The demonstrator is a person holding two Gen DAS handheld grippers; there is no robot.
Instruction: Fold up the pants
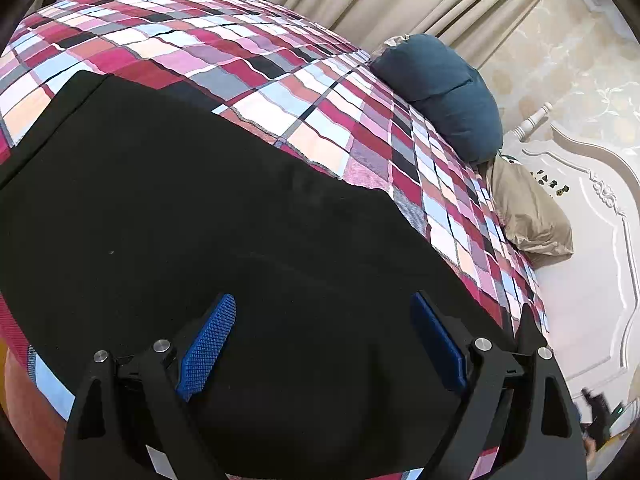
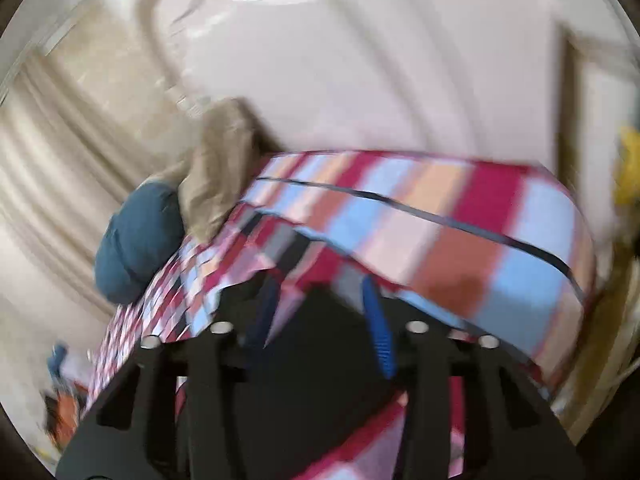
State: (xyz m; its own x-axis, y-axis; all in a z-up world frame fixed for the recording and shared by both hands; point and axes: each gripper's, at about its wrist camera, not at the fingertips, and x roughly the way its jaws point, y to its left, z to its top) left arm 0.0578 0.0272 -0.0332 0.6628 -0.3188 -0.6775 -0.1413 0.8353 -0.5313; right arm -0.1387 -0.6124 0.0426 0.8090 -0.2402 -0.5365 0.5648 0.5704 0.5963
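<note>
**Black pants lying flat on the plaid bed**

The left gripper is hovering wide open, holding nothing, over the black pants filling the frame's lower left across the plaid bedspread. In the blurred right view, the right gripper is sitting partly open above dark cloth; I cannot tell whether it is gripping.

Left gripper has black angular arms with silver round screws. Its finger pads are blue and textured. Right gripper looks alike, though blurred.
</note>
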